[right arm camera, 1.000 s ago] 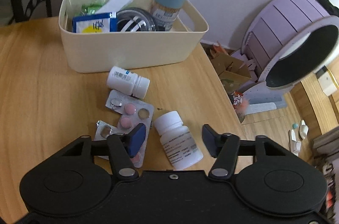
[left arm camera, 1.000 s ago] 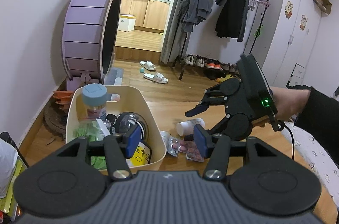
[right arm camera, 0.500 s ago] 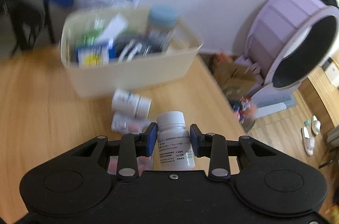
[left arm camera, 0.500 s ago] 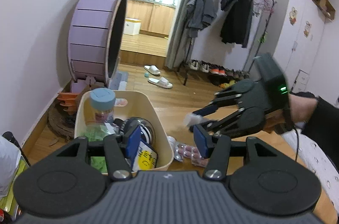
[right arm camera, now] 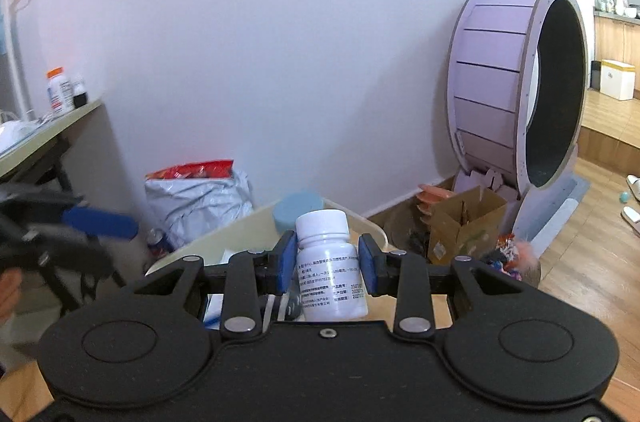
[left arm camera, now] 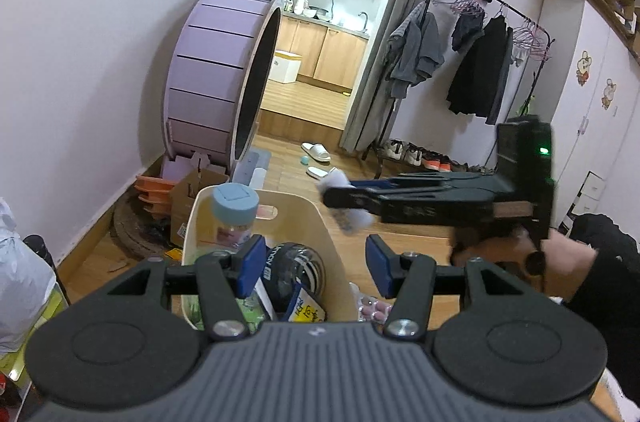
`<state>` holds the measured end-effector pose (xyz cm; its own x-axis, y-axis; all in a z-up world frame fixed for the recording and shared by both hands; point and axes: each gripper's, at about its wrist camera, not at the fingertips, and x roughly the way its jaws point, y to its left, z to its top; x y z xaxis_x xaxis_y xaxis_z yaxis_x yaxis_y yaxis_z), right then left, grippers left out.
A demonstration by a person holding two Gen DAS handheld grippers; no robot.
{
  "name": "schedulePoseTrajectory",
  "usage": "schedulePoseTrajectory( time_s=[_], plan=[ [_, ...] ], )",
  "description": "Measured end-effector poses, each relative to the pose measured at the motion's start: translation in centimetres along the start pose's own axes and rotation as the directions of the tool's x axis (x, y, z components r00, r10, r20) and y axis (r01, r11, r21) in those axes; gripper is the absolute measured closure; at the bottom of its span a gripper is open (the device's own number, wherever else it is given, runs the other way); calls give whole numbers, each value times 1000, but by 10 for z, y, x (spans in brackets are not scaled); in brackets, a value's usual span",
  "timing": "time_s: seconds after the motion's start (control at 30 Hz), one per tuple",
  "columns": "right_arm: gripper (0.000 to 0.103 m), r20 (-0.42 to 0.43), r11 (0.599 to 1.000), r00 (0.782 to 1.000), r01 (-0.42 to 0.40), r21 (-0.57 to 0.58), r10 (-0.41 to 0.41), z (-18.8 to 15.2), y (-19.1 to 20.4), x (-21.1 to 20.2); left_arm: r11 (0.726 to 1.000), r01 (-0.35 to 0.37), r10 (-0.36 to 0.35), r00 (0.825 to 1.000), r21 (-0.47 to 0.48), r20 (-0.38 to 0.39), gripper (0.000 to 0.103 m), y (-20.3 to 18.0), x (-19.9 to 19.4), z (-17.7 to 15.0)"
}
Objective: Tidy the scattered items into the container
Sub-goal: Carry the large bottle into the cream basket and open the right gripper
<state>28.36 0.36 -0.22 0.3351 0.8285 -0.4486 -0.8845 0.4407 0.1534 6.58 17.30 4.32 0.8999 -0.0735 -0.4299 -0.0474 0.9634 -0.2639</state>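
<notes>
Wooden tabletop lower centre; my right gripper [right arm camera: 327,266] grips the white pill bottle [right arm camera: 330,268] by its body, above the cream bin [left arm camera: 320,234]. It looks light, rigid and smooth, so mid-label is best. My left gripper [left arm camera: 314,264] is spread, holding nothing.

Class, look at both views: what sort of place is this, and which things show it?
Probably a lived-in home: a black clothes rack hung with garments, white slippers on the wooden floor, and a kitchen with wooden cabinets through the doorway.
</notes>
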Motion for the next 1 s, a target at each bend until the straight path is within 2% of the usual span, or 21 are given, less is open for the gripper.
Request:
schedulePoseTrajectory(
  time_s=[0.17,0.27,0.3,0.4,0.6,0.73,0.9,1.0],
  plan=[
    [68,15,1000,1000,15,19,-15,-2,1,28,1000,-1,1,1000,-8,3,49,3,-1,2],
    [55,25,999,999,31,26,-32,-6,-2,32,1000,-4,4,1000,-8,3,49,4,-1,3],
    [54,30,999,999,36,27,-37,-8,-3,33,1000,-5,5,1000,-8,3,49,4,-2,3],
    [45,46,998,997,52,33,-54,-10,-5,27,1000,-2,2,1000,-9,3,49,4,-2,3],
    [44,69,996,994,88,25,-90,-13,-6,-8,1000,5,-5,1000,1,-7,49,3,-2,1],
    [37,25,995,995,101,-4,-101,-24,-5,-33,1000,23,-23,1000,11,-11,49,2,-1,1],
    [17,-51,994,993,100,-43,-103,-47,8,-53,999,43,-43,999,19,-16,49,-1,-1,-1],
    [16,-96,991,990,95,-91,-104,-60,19,-50,998,64,-63,998,29,-18,49,-3,-2,-2]
  ],
)
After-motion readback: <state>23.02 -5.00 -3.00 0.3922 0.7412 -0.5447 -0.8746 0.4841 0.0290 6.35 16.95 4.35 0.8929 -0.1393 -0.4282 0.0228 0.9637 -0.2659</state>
